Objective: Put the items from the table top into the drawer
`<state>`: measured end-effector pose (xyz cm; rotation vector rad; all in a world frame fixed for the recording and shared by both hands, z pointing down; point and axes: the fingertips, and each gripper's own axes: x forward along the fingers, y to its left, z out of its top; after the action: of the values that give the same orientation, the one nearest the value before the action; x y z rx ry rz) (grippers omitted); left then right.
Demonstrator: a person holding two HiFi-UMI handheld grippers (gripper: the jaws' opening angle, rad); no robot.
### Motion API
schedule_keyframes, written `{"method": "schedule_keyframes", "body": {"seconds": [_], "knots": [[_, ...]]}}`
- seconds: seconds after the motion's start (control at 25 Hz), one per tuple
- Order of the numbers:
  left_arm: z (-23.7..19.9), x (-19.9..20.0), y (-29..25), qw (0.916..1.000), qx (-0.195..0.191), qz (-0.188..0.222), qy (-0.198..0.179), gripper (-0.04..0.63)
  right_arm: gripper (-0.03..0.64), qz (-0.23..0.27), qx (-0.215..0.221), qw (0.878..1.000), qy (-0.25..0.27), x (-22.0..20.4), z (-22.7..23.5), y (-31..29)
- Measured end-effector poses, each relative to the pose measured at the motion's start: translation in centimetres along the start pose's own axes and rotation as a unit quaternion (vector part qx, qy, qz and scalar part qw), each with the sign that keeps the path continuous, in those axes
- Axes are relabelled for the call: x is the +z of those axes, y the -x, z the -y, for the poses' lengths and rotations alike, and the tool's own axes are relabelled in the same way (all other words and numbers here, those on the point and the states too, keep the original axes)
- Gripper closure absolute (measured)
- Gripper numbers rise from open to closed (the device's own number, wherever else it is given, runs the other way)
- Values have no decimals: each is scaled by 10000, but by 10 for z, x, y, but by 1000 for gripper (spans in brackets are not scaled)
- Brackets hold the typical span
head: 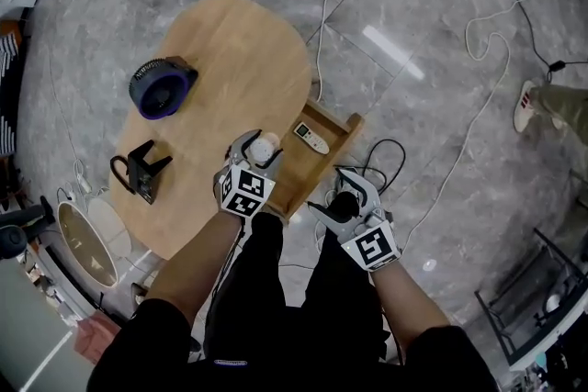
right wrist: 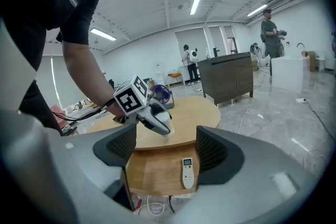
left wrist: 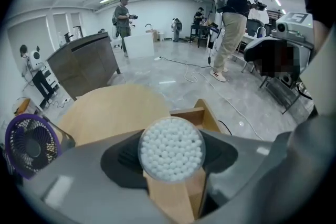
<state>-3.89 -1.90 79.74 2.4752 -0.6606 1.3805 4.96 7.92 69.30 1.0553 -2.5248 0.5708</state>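
Note:
A round clear tub of white cotton swabs (left wrist: 171, 148) sits between the jaws of my left gripper (head: 260, 142), which is shut on it at the table's right edge, just beside the open wooden drawer (head: 342, 126). In the right gripper view the tub (right wrist: 167, 128) hangs over the table rim above the drawer (right wrist: 152, 173). A white remote control (head: 310, 138) lies in the drawer, also seen in the right gripper view (right wrist: 187, 171). My right gripper (head: 335, 191) is open and holds nothing, in front of the drawer over the floor.
On the oval wooden table (head: 230, 50) a purple fan (head: 163, 87) lies at the far left and a black stand-like object (head: 140, 170) is nearer me. White and black cables (head: 478, 41) run over the marble floor. People stand further off (left wrist: 231, 13).

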Motion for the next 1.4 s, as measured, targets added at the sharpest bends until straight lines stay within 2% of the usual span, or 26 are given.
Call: {"method": "schedule_keyframes", "body": {"seconds": [0.32,0.44,0.72,0.92,1.04,1.2,1.4], "knots": [[75,-11,-17,9983,-388,-309,-322,318,235,-61,-136,9996,-242,-28,9,41],[90,-23,-28,9974,-390,-510,-316,318,235,-40,-173,9995,-277,-37,14,53],[102,-52,-64,9947,-171,-1009,4,318,241,-195,-309,9987,-369,-66,28,82],[105,-68,-85,9917,-110,-1278,-61,318,241,-220,-281,9981,-498,-80,31,99],[102,-81,-94,9903,-14,-1385,-56,318,241,-280,-249,9981,-494,-82,33,104],[92,-104,-102,9878,155,-1542,130,318,241,-280,-218,9980,-524,-81,35,104],[95,-118,-111,9868,282,-1579,225,318,241,-288,-236,9978,-551,-89,39,109]]}}
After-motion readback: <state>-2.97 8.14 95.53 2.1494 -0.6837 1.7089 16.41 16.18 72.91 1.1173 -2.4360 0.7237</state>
